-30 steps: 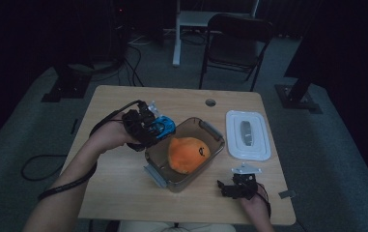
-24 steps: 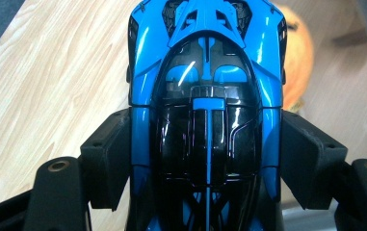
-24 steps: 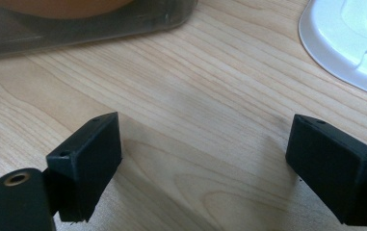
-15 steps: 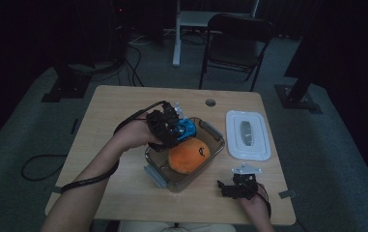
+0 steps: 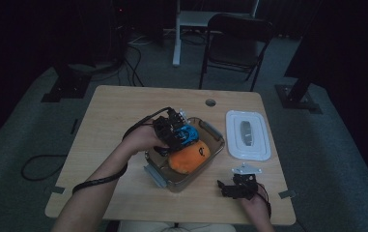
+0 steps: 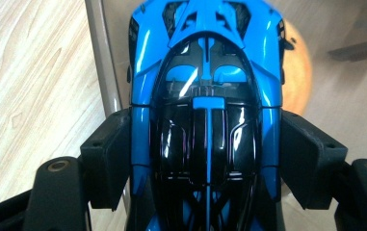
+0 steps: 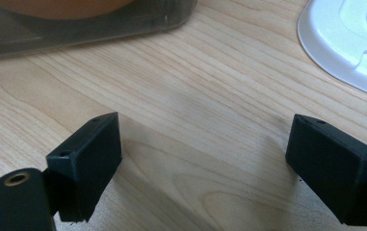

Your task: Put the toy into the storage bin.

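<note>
The blue toy car (image 6: 207, 110) sits clamped between the pads of the left hand-held gripper (image 6: 205, 159), one black pad pressed against each flank, its nose pointing away from the camera that rides on that gripper; in the high view the car (image 5: 187, 136) hangs over the far left corner of the clear plastic box (image 5: 211, 129), just above its rim; beneath the nose of the car, in the left gripper view, the grey wall of the box (image 6: 103, 72) runs up the frame, with bare wood to its left and the inside of the box to its right. An orange plush toy (image 5: 189, 157) lies inside the box, just beside the car and on its near side; its glow shows past the car's right flank in the left gripper view. The left hand (image 5: 140, 140) carries its gripper (image 5: 174, 130) in from the left edge of the box, a black cable trailing back along the forearm. To the right of the box, apart from it, a white lid (image 5: 247, 135) lies flat on the worktop (image 5: 114, 111). The right hand-held gripper (image 5: 230, 186) rests low on the worktop near the front right corner, well apart from the car; its jaws stand wide with only bare wood between them (image 7: 205, 163), a corner of the box and the edge of the lid lying beyond.
</note>
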